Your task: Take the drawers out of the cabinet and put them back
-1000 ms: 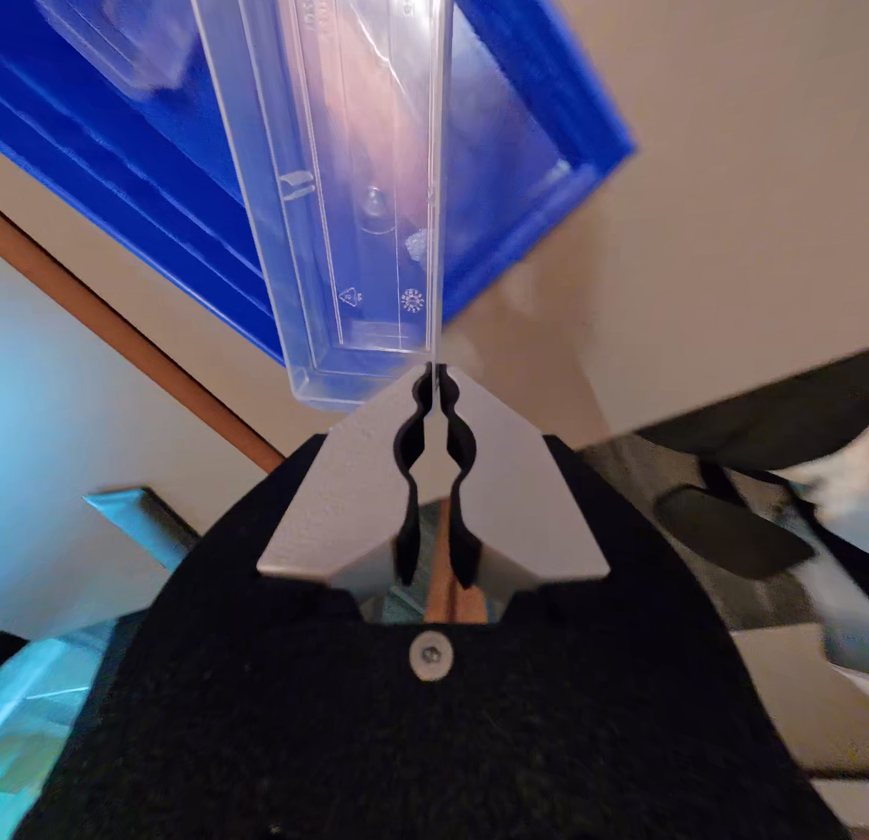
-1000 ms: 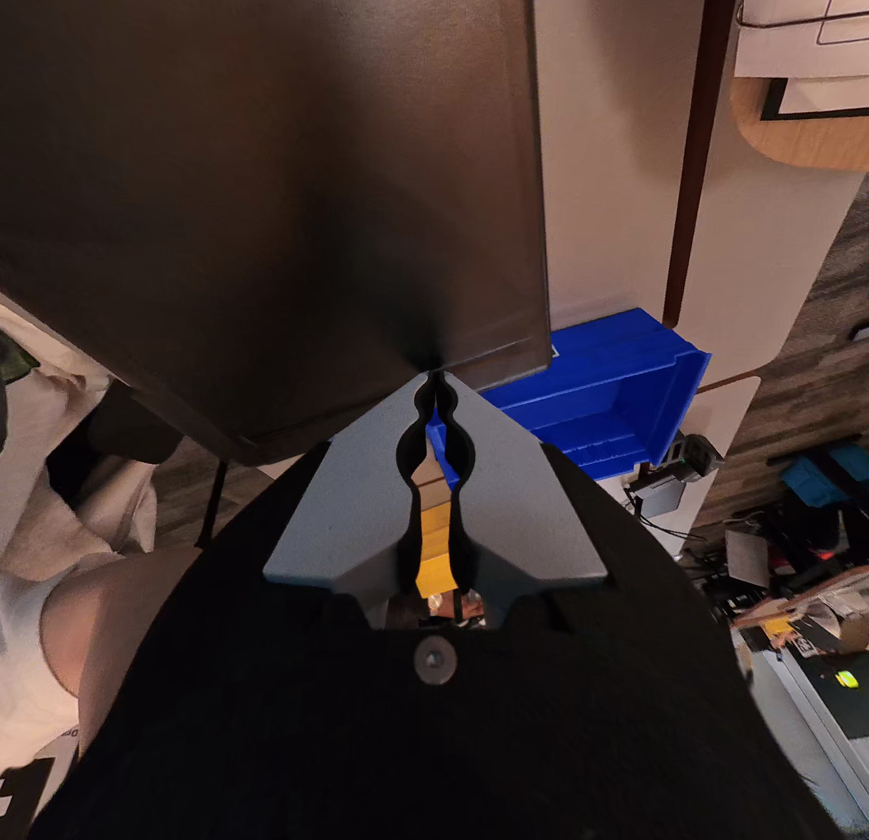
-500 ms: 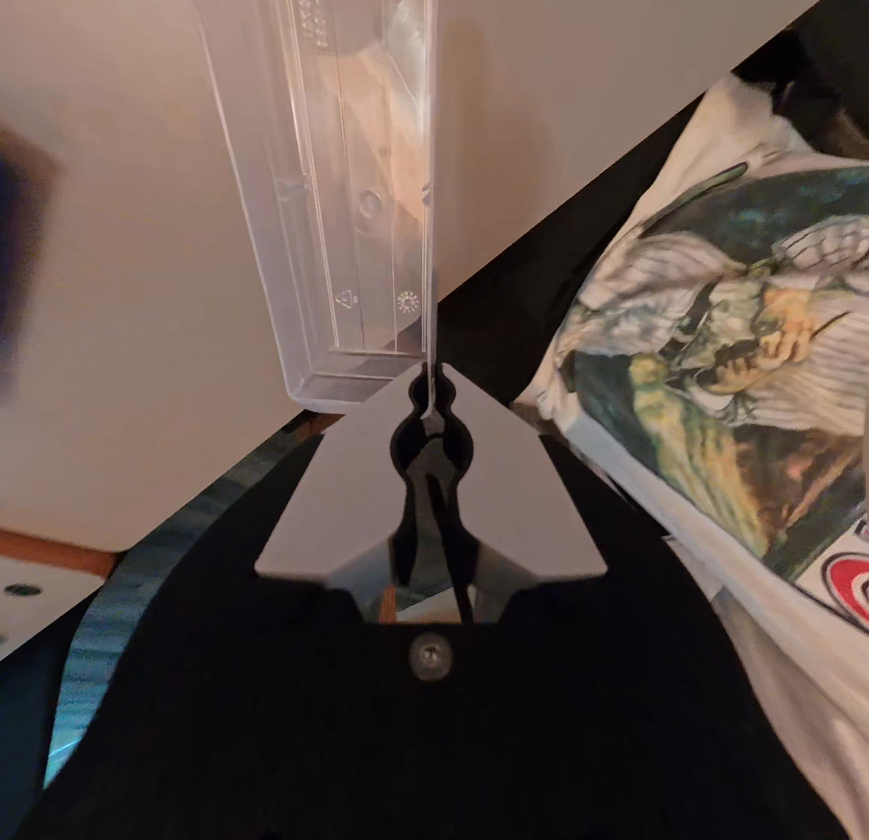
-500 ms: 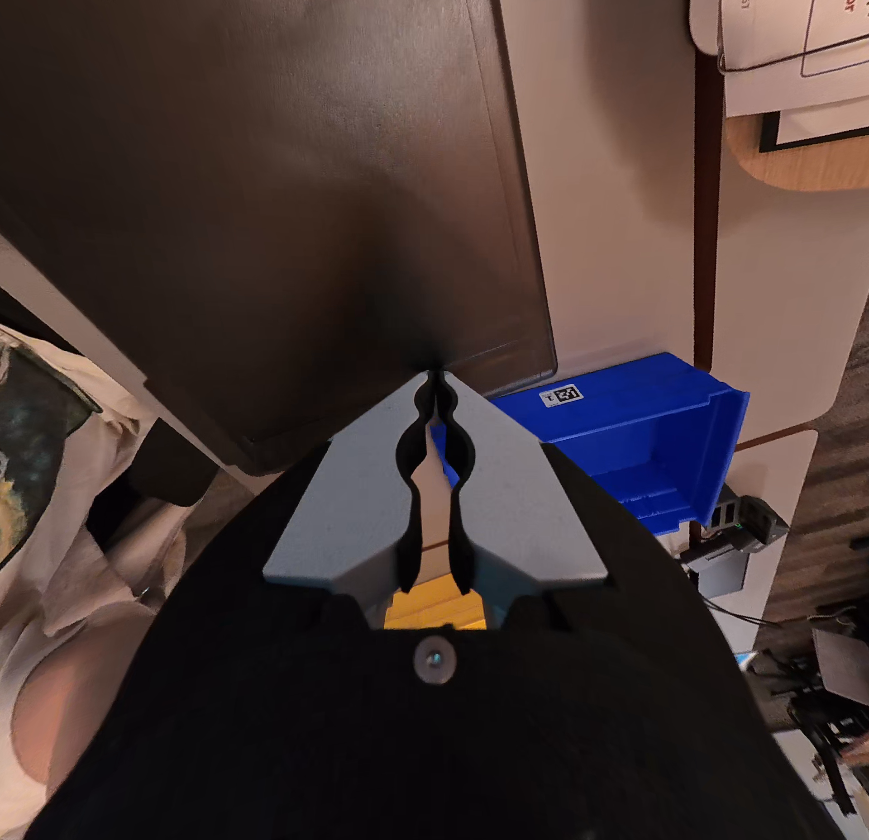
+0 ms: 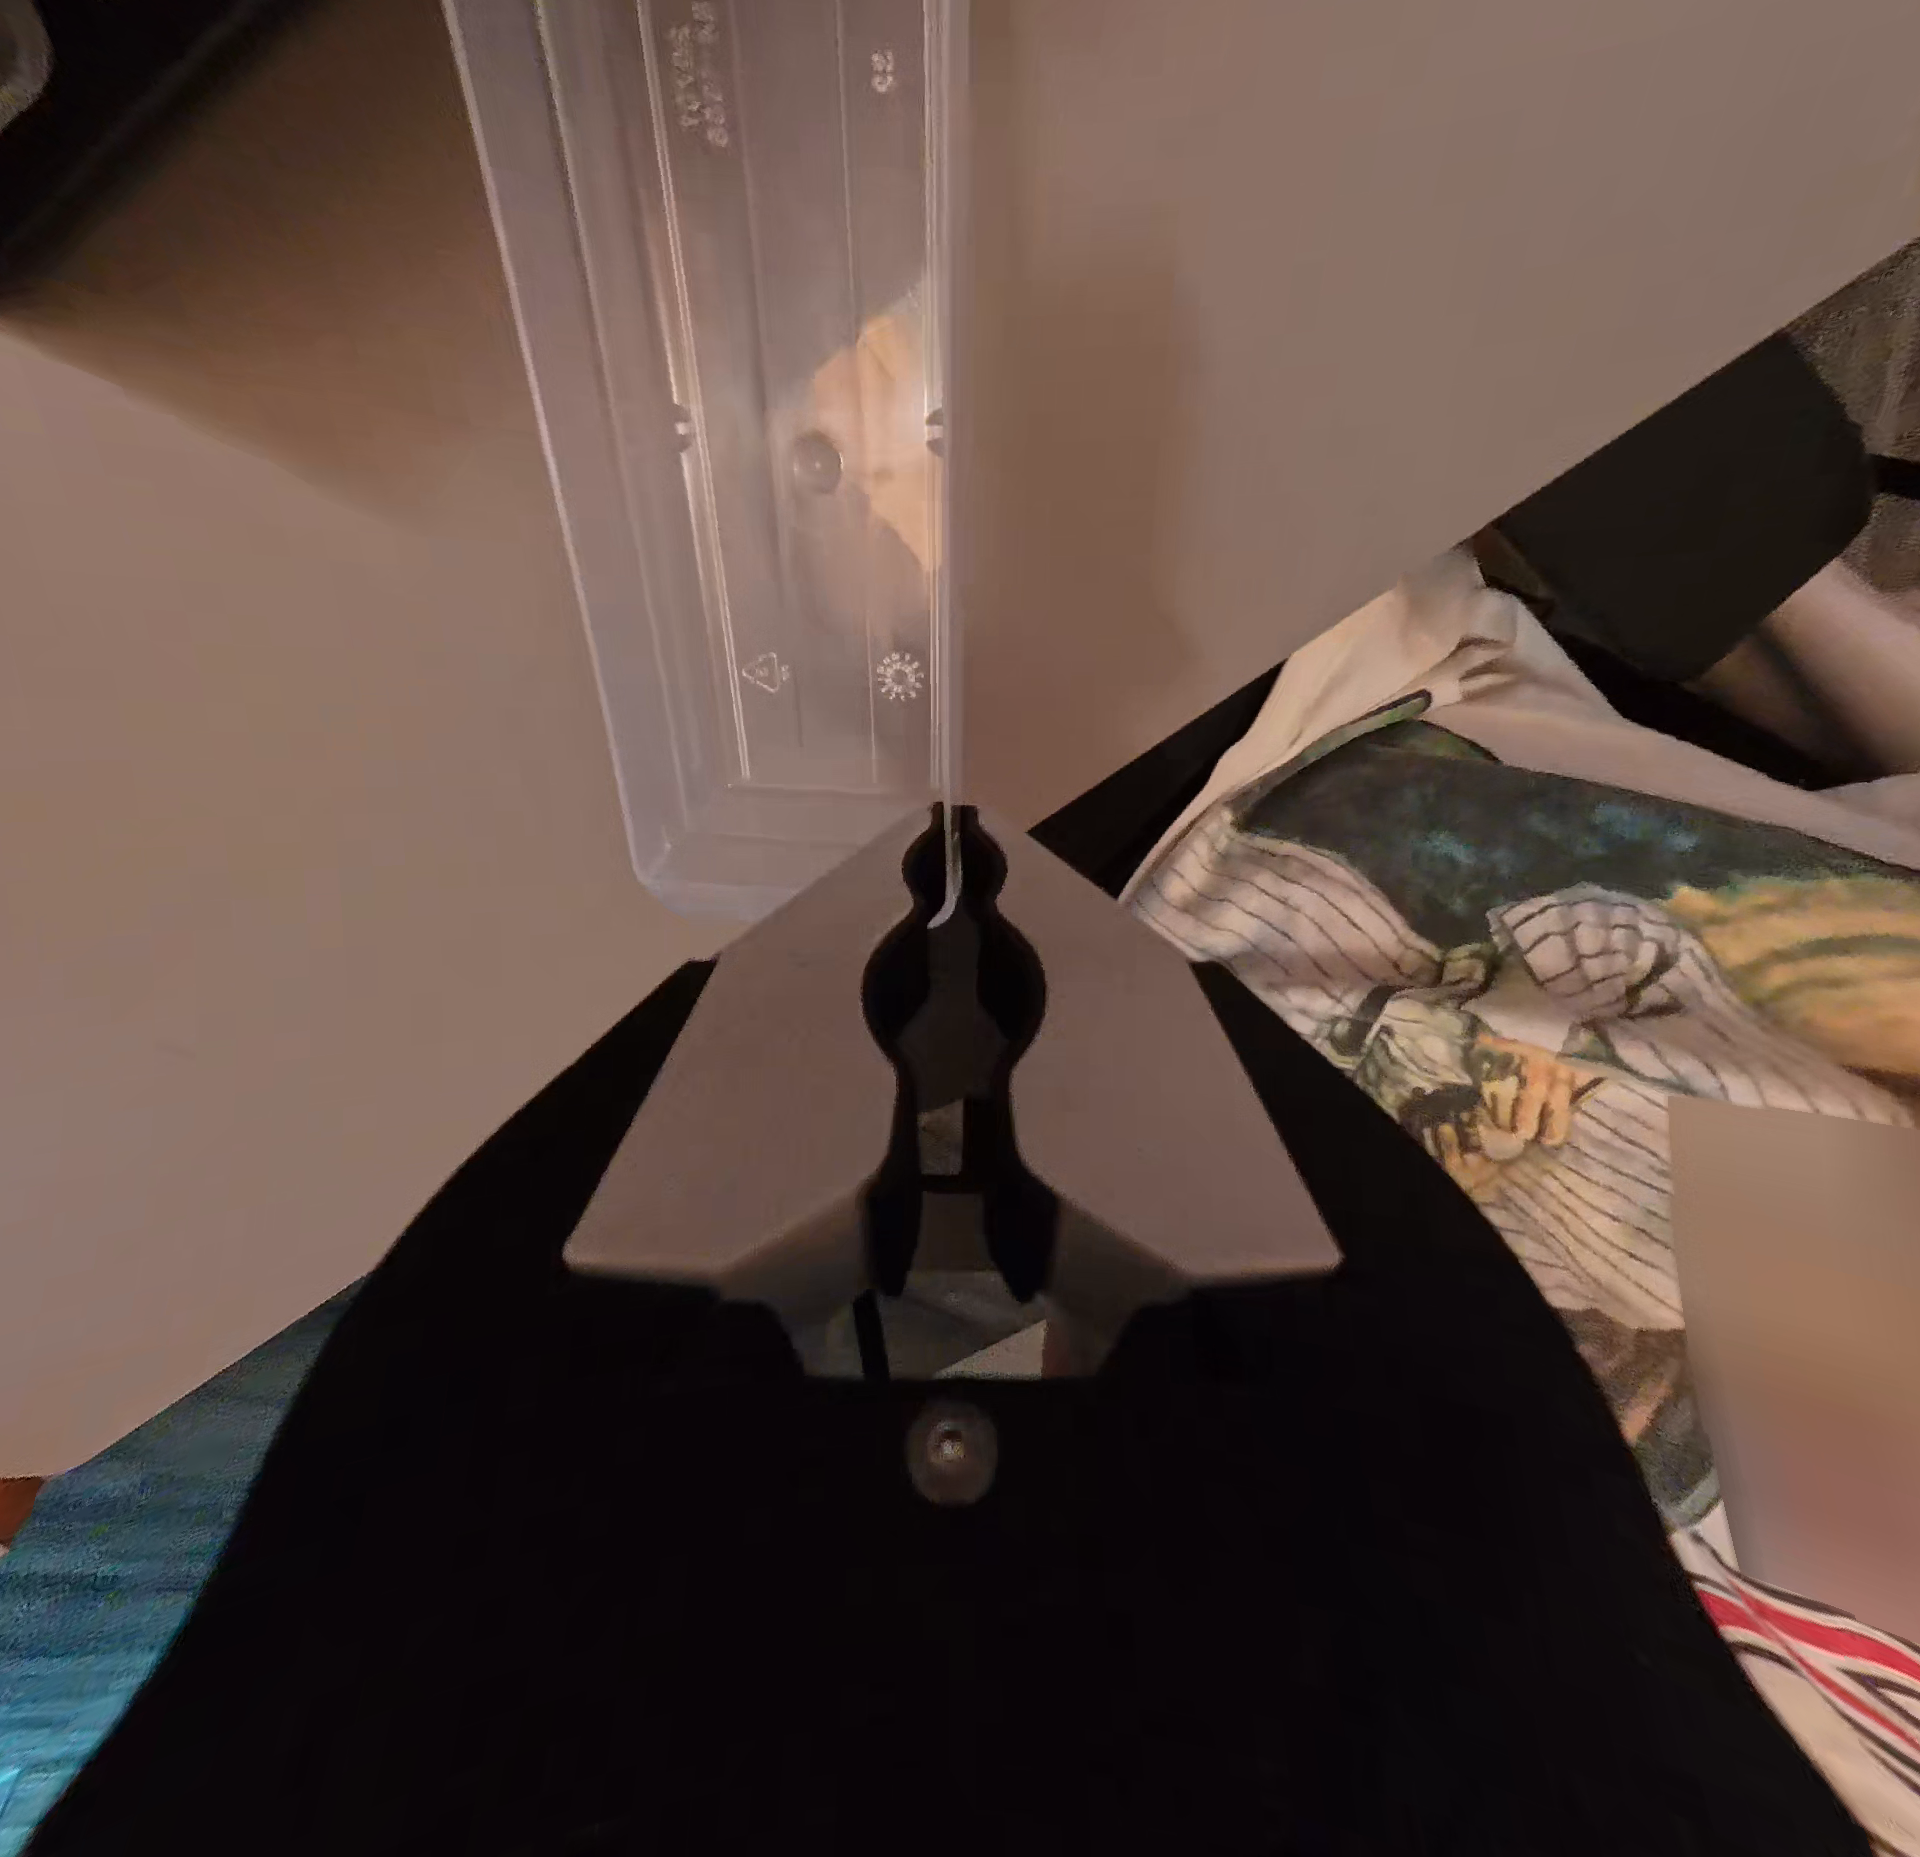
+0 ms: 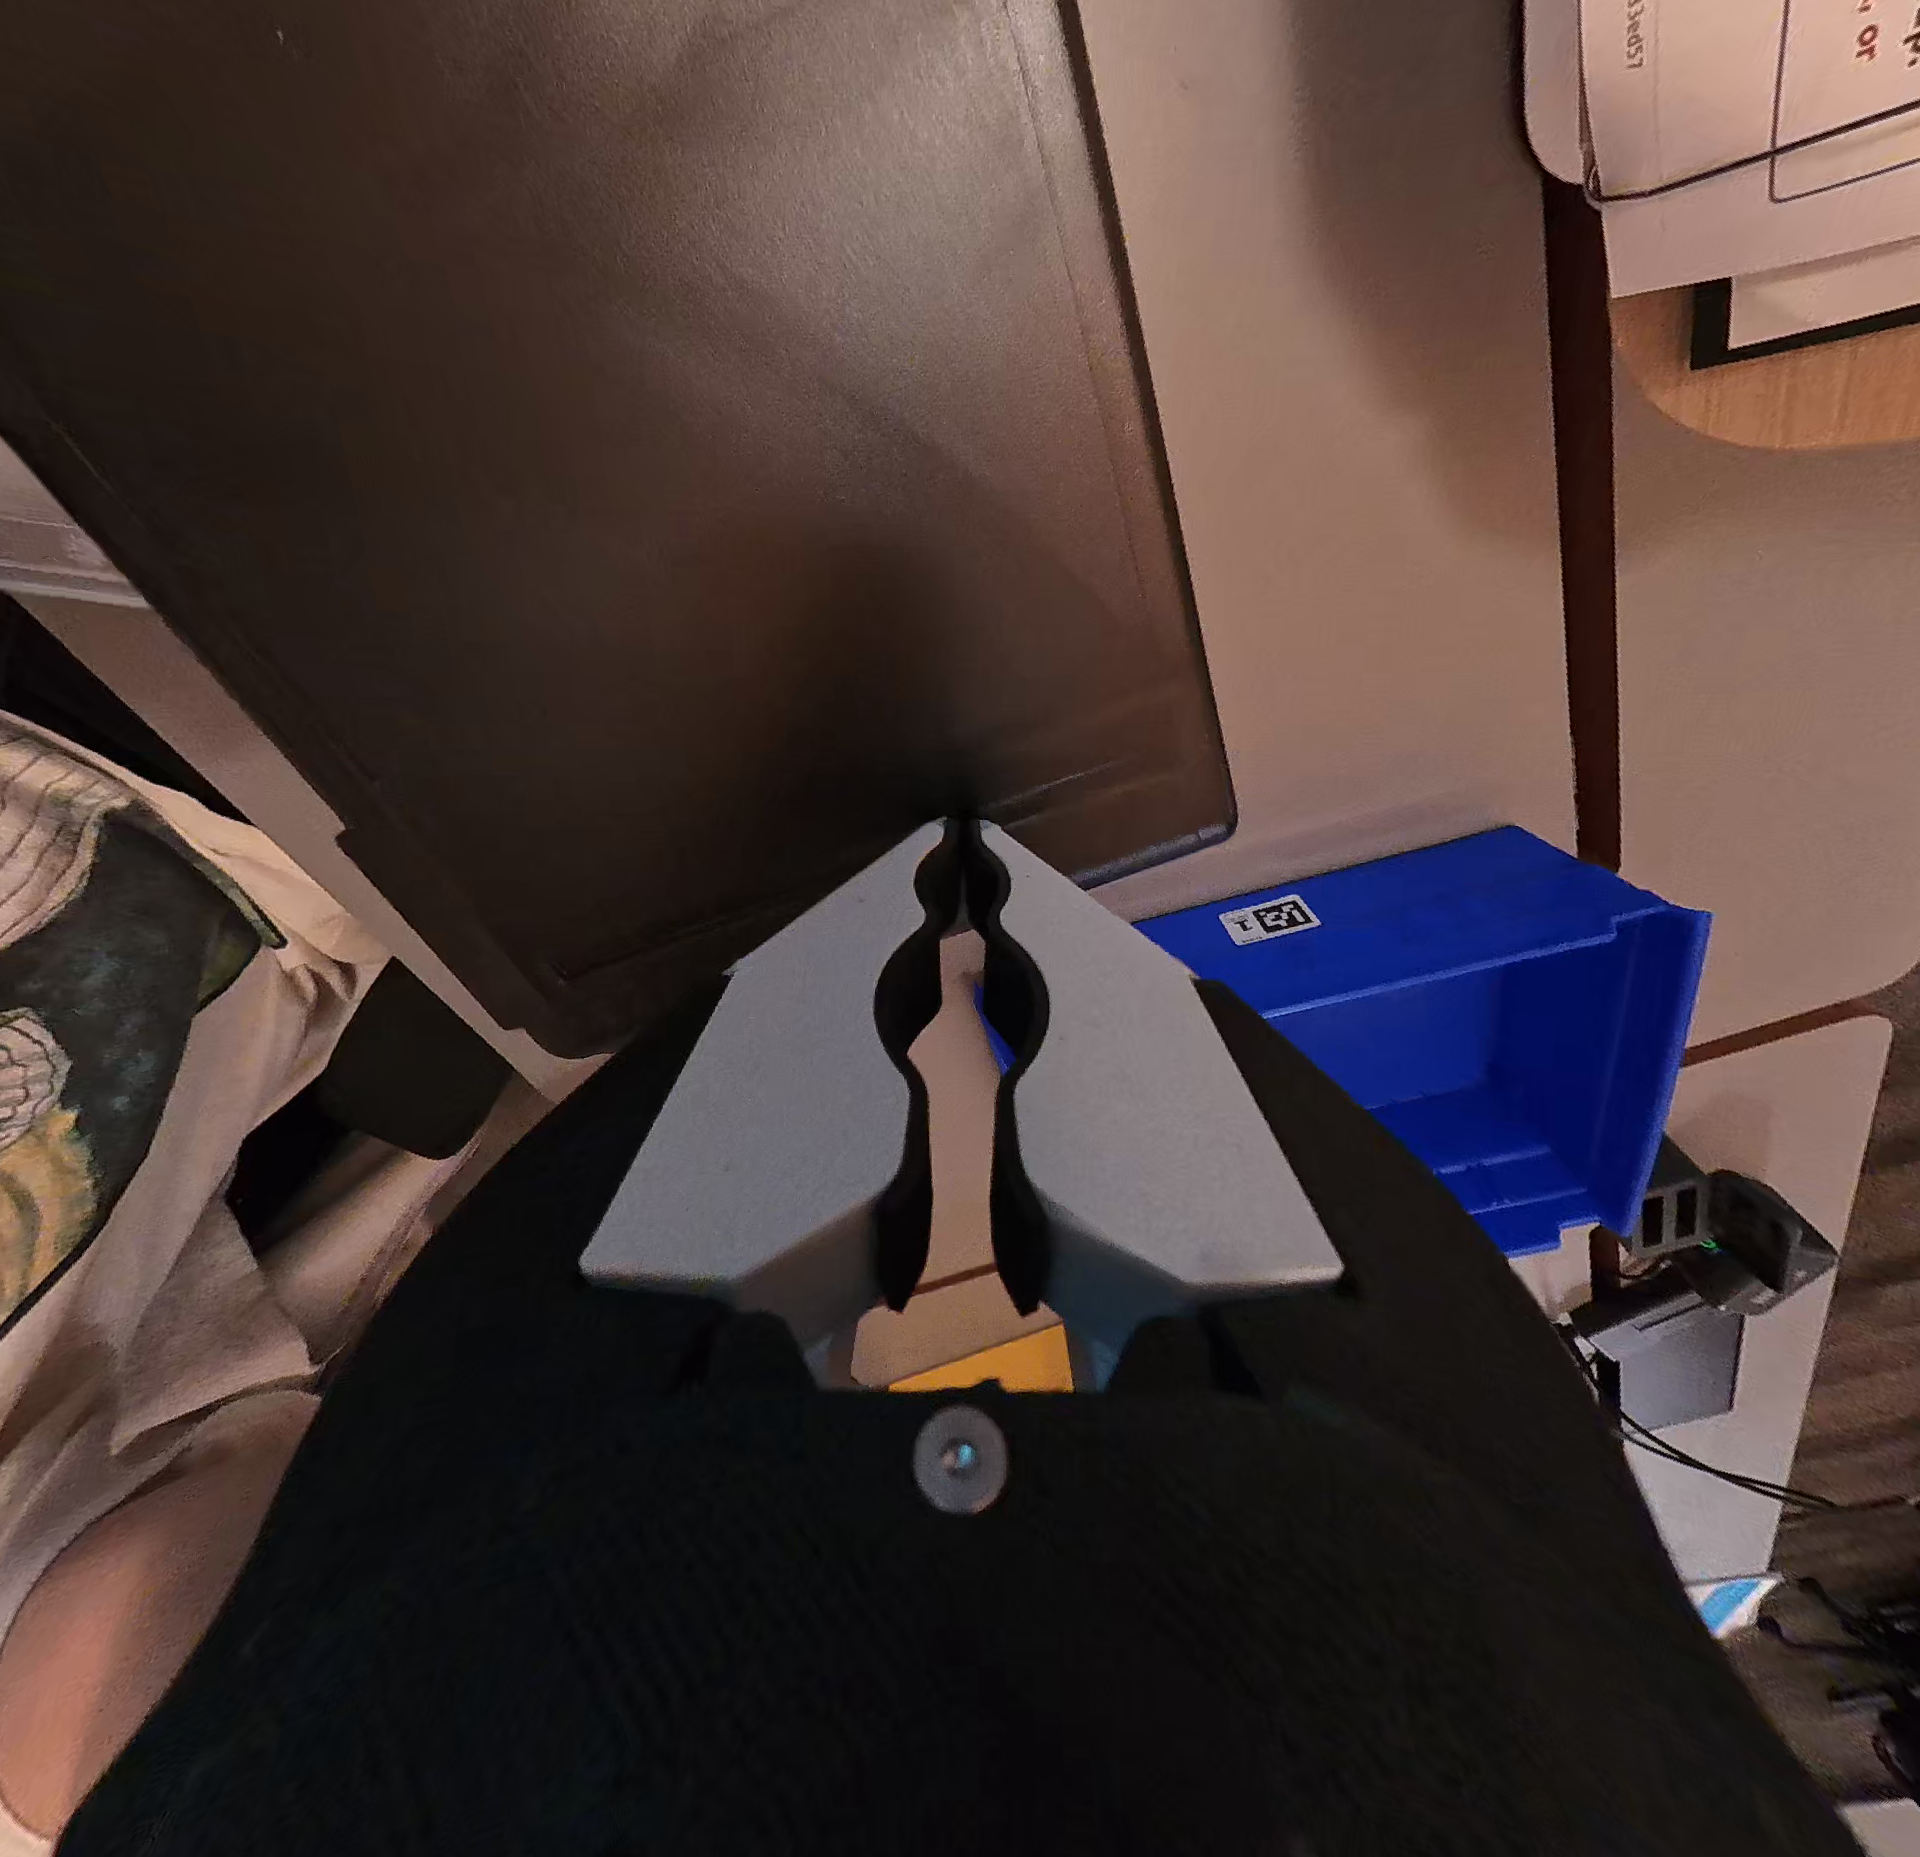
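Note:
In the left wrist view my left gripper [image 5: 951, 820] is shut on the thin wall of a clear plastic drawer [image 5: 748, 384], which runs up and away from the fingertips above a beige table [image 5: 260, 716]. In the right wrist view my right gripper [image 6: 961, 831] is shut on the near edge of the dark cabinet [image 6: 582, 384], whose flat black panel fills the upper left of the view. The cabinet's openings and its other drawers are hidden.
A blue bin [image 6: 1455, 1038] lies on the table [image 6: 1351, 560] right of the cabinet. A small grey device with cables [image 6: 1704, 1277] sits at the table's edge. Papers [image 6: 1766, 93] lie at the top right. A person's printed white shirt [image 5: 1507, 955] is close on the right.
The left gripper has swung with the clear drawer away from the blue bin toward the person's side of the table. The right view has shifted slightly; the cabinet stays gripped.

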Demonstrator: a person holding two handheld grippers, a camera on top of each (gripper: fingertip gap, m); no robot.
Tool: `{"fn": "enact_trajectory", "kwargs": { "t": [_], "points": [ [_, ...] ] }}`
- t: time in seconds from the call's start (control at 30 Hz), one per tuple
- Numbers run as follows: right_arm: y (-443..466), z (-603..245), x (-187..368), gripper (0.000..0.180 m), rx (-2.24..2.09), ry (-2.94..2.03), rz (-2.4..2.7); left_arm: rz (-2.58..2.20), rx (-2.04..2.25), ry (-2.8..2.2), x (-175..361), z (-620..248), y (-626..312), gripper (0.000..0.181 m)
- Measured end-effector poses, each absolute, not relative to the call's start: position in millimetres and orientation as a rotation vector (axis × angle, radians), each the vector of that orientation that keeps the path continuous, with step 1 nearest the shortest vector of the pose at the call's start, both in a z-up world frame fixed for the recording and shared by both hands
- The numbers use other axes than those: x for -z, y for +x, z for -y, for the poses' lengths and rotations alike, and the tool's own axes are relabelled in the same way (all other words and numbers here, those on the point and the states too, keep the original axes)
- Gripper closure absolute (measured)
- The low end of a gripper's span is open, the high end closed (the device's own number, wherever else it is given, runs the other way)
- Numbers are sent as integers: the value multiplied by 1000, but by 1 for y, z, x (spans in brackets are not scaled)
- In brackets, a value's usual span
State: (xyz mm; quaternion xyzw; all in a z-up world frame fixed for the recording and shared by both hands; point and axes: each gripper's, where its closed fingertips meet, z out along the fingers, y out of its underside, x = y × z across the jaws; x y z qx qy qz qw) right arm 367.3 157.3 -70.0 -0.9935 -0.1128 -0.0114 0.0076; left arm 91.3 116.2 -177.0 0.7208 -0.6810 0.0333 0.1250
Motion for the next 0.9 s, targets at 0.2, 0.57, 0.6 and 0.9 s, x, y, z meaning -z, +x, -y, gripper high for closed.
{"fn": "enact_trajectory", "kwargs": {
  "t": [0.2,0.57,0.6,0.9],
  "points": [
    [367,-157,70,180,46,-3112,363,1950,-73,2143,181,-111,105,181],
    [367,-157,70,180,36,-3109,352,1868,-51,2245,165,-111,120,181],
    [367,-157,70,180,45,-3111,353,1866,-47,2250,164,-110,122,181],
    [368,-157,70,180,48,-3102,359,1857,-96,2296,163,-94,137,181]
  ]
}}
